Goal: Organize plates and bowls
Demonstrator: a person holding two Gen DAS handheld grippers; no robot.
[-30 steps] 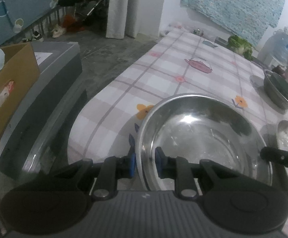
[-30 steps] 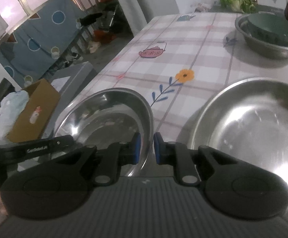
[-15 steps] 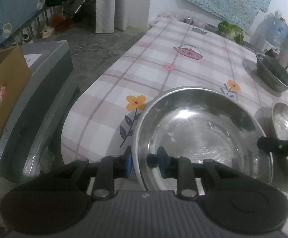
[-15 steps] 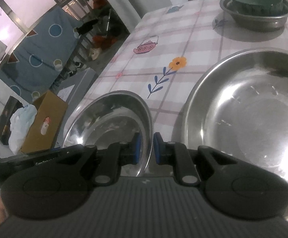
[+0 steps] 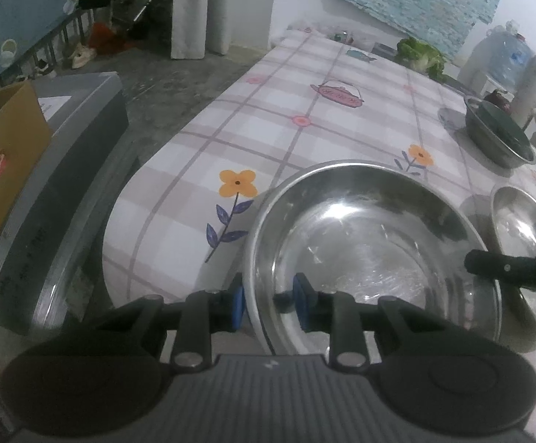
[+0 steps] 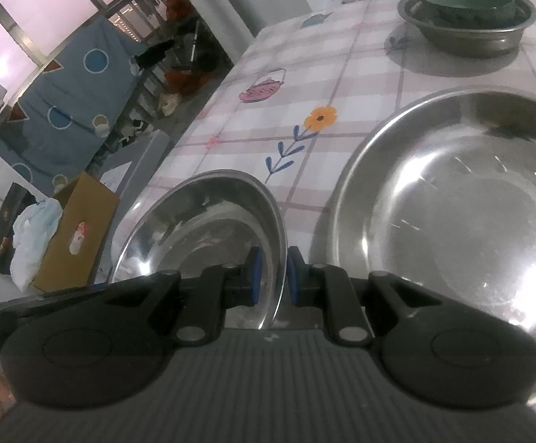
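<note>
A steel bowl [image 5: 371, 243] is held by both grippers above the table's near end. My left gripper [image 5: 268, 304] straddles its left rim, jaws wider apart than before and loose on the rim. My right gripper [image 6: 272, 277] is shut on the same bowl's [image 6: 208, 229] right rim; its black body shows in the left wrist view [image 5: 515, 269]. A second, wider steel bowl [image 6: 460, 214] sits to the right on the tablecloth, also in the left wrist view [image 5: 530, 251].
A steel basin holding a green bowl [image 6: 467, 7] stands farther back on the checked tablecloth [image 5: 304, 118]. Lettuce [image 5: 421, 53] and a water jug [image 5: 500, 59] are at the far end. A cardboard box [image 5: 5, 170] and grey case [image 5: 72, 155] stand off the table's left.
The bowl has been lifted and drawn toward me with both grippers. The left gripper's jaws have spread apart on the rim; the right stays clamped.
</note>
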